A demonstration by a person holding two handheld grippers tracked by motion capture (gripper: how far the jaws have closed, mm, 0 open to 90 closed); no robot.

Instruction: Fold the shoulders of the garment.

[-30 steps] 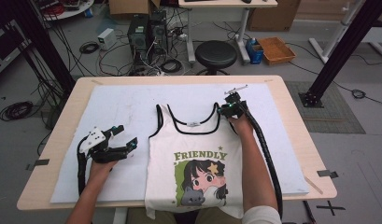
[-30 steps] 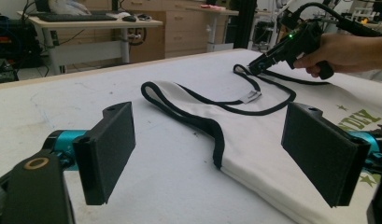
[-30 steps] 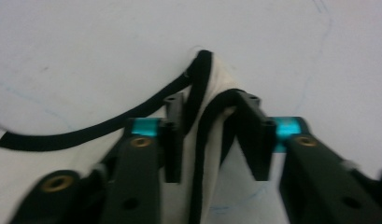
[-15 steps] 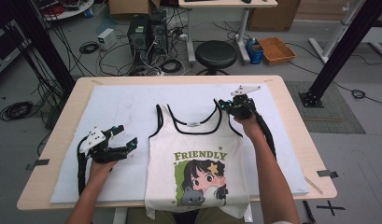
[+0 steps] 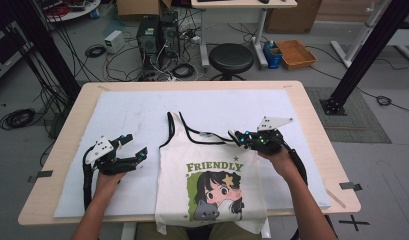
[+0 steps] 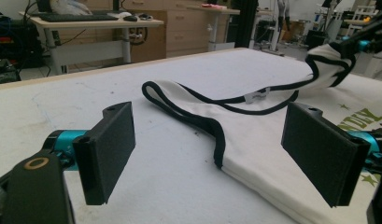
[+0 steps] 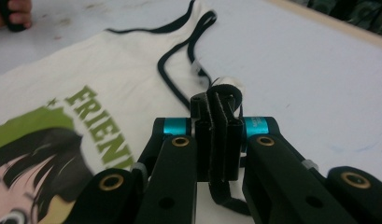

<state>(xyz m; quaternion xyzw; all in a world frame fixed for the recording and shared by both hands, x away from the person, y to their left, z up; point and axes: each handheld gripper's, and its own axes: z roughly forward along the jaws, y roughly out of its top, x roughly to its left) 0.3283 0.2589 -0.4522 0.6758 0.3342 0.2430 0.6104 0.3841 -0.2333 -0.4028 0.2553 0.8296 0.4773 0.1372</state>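
Counter (image 5: pixel 312 125), wooden, under white sheet (image 5: pixel 132 115). Tank top (image 5: pixel 207 180), cream with black trim, flat at centre, hem overhanging edge at 6 o'clock; "FRIENDLY" print facing up. Right tool (image 5: pixel 238 138) at 3 o'clock of neckline, clamped on shoulder strap (image 7: pixel 224 91), strap bunched between jaws. Left tool (image 5: pixel 134 147) at 9 o'clock of tank top, jaws wide apart, gripping nothing, just beside fabric edge.
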